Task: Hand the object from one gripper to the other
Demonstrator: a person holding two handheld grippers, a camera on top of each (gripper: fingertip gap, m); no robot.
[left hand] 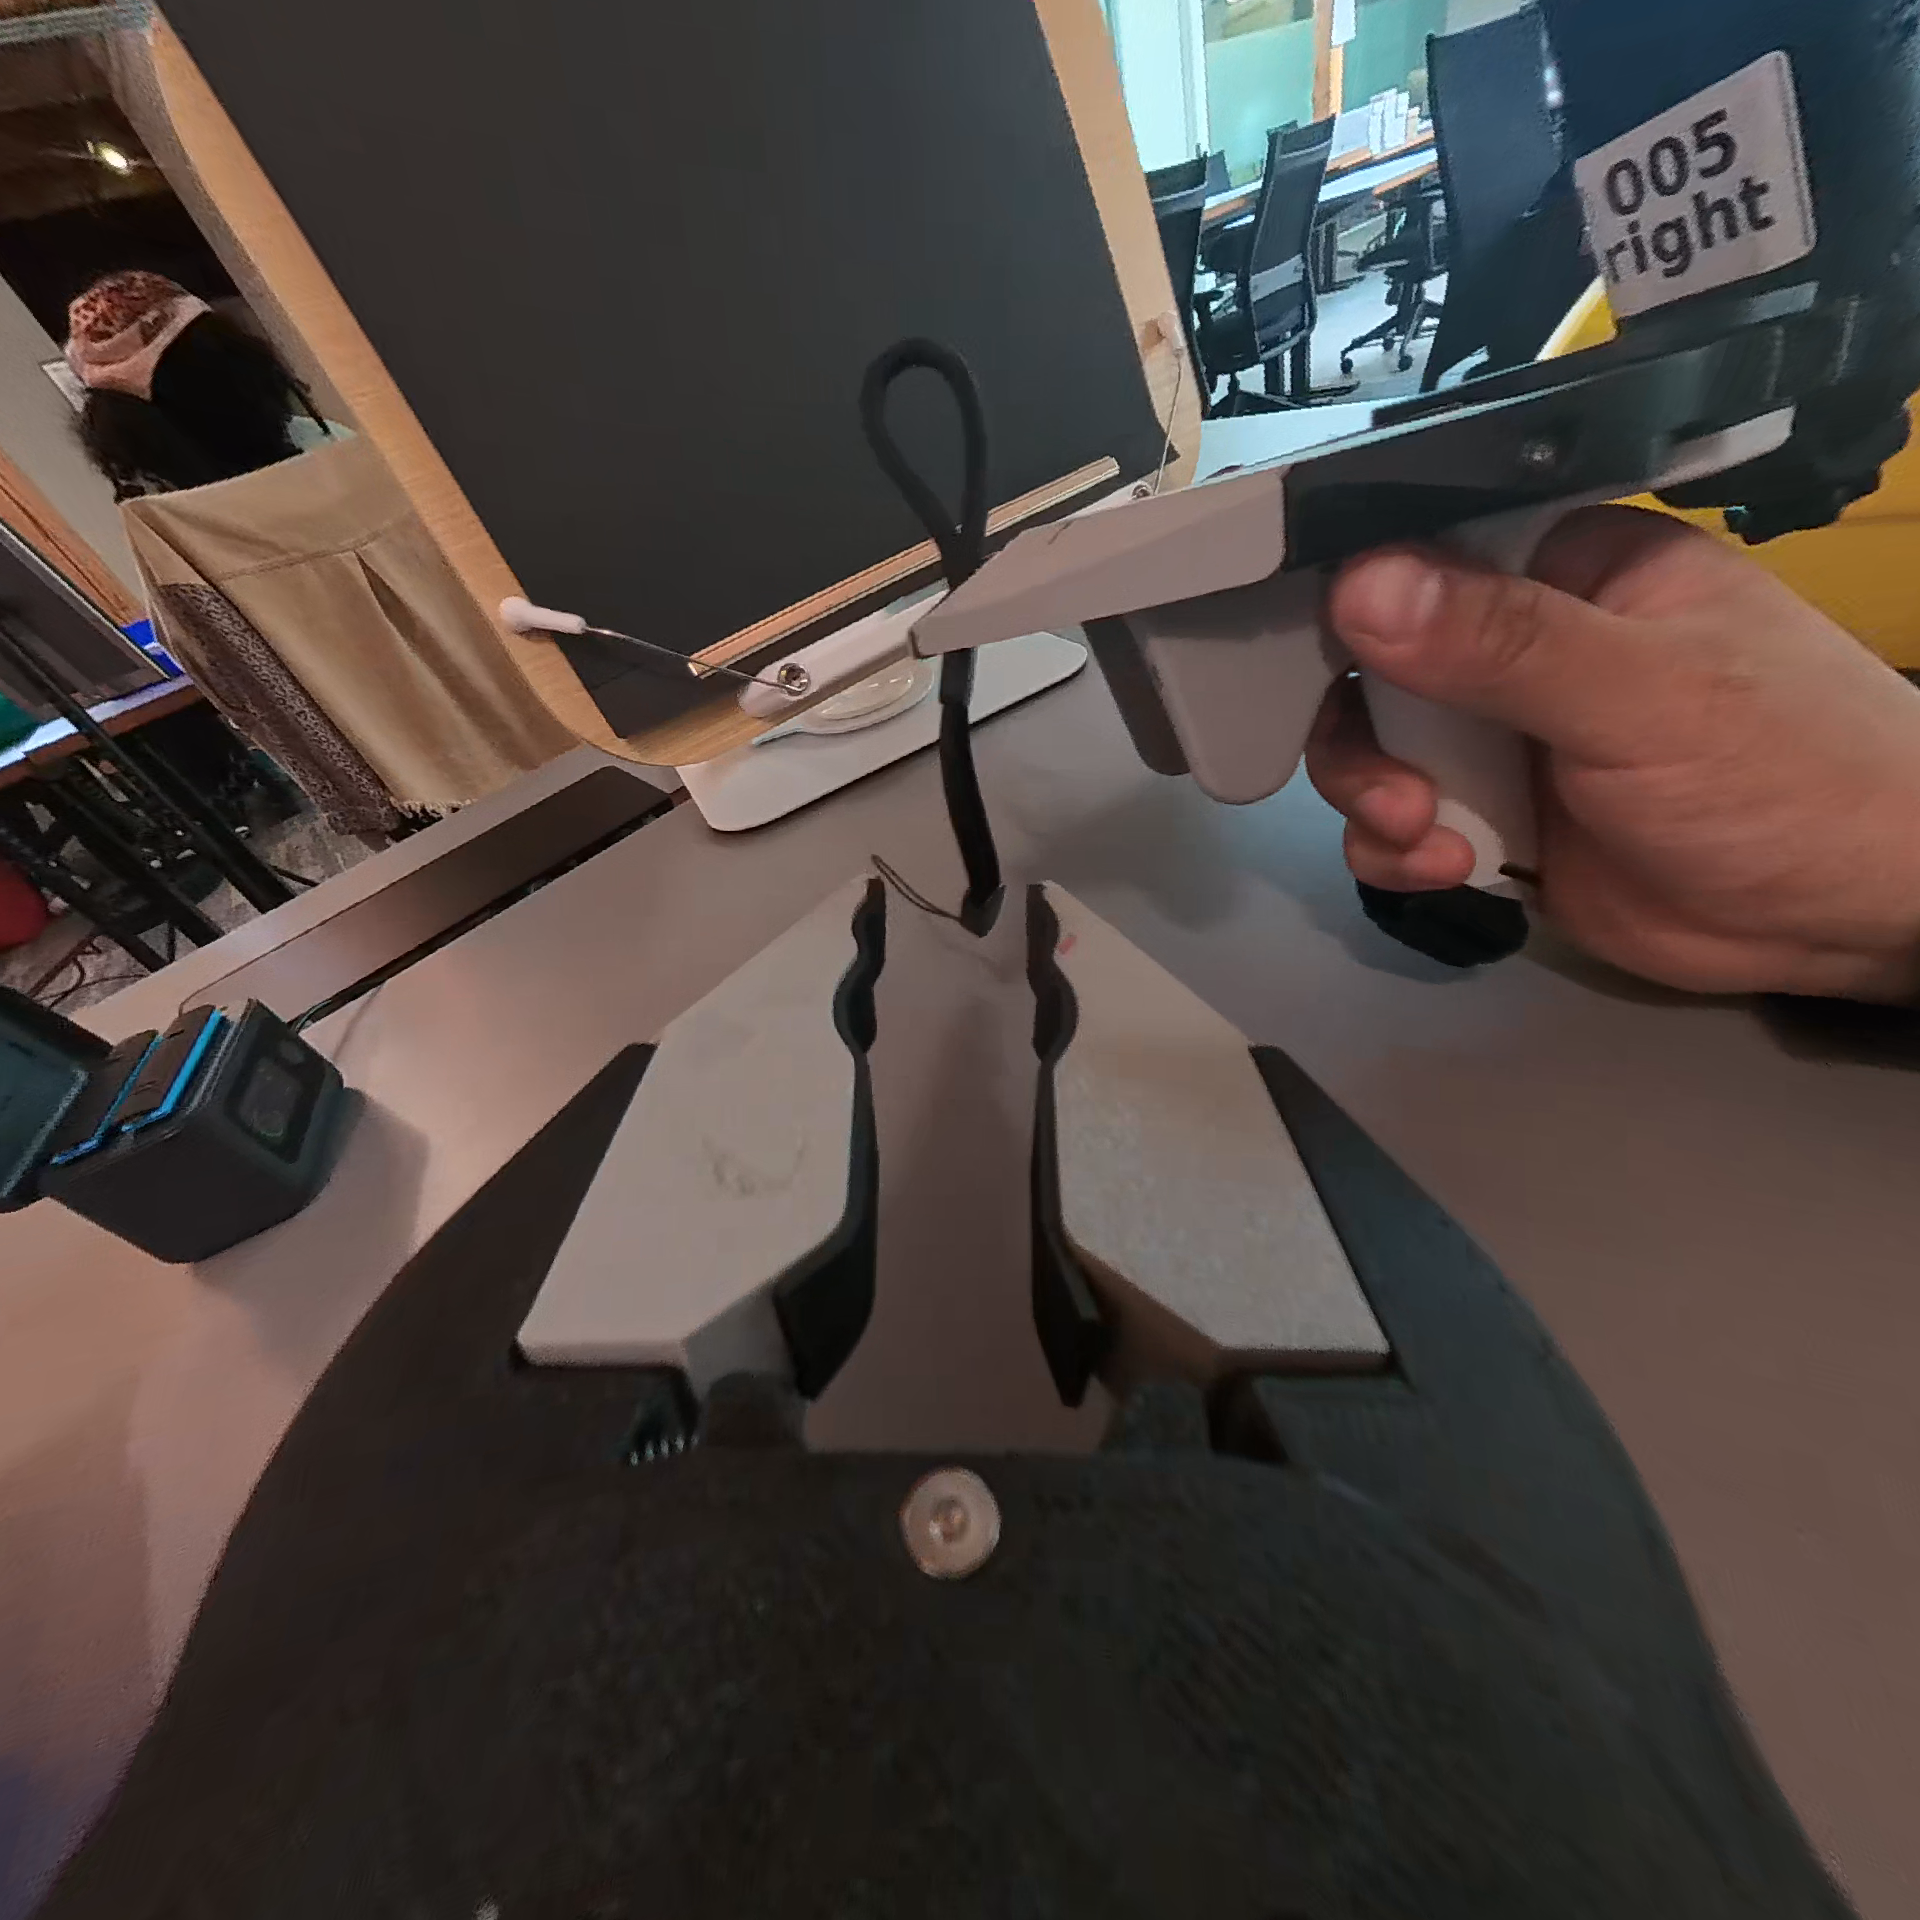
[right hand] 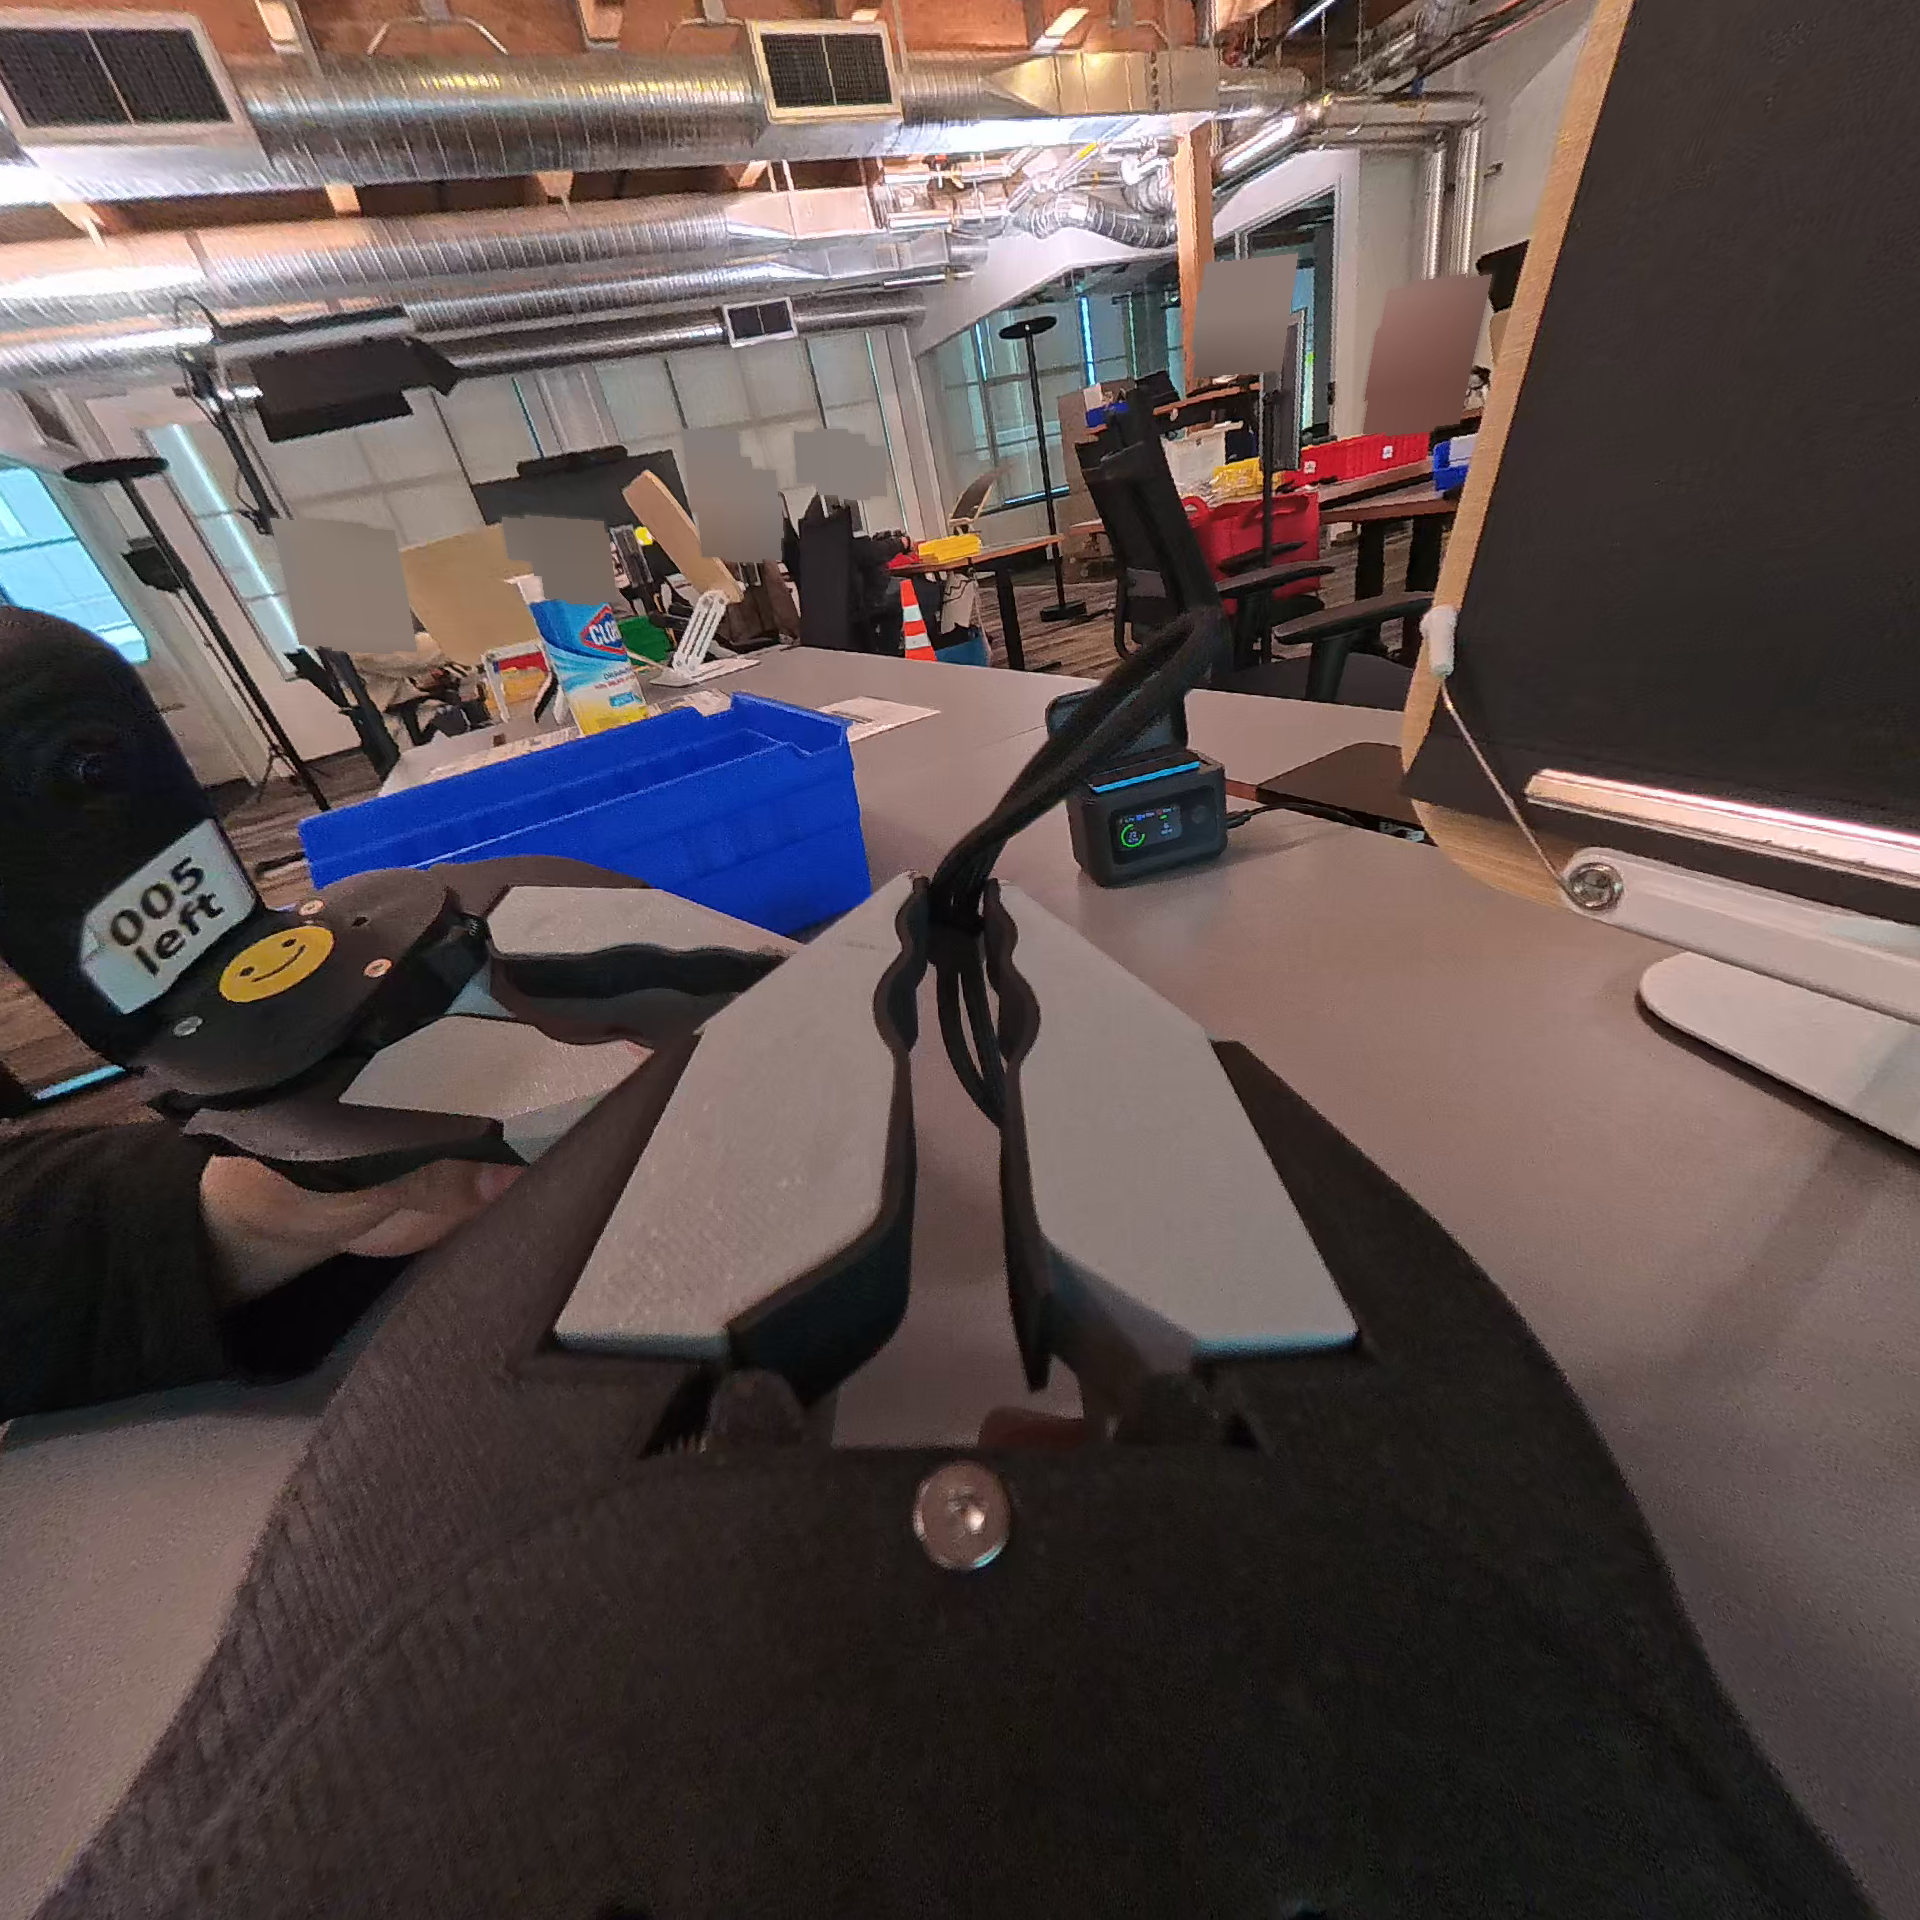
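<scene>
The object is a black looped strap (left hand: pixel 928 457). My right gripper (left hand: pixel 925 636) comes in from the right, held by a hand (left hand: pixel 1621 769), and is shut on the strap's middle. The loop stands above it and the tail (left hand: pixel 971 821) hangs down. The tail's end lies between the fingertips of my left gripper (left hand: pixel 956 906), which is open, its pads apart from the strap. In the right wrist view my right gripper (right hand: pixel 958 896) is shut on the strap (right hand: pixel 1091 727), and my left gripper (right hand: pixel 665 997) sits open at the left, just below.
A dark panel with a wooden edge (left hand: pixel 665 312) on a white base (left hand: pixel 894 748) stands behind on the grey table (left hand: pixel 1558 1195). A small black charger box (right hand: pixel 1143 821) sits on the table, and a blue bin (right hand: pixel 623 821) lies beyond my left gripper. My right fingertips sit around 5 cm from my left ones.
</scene>
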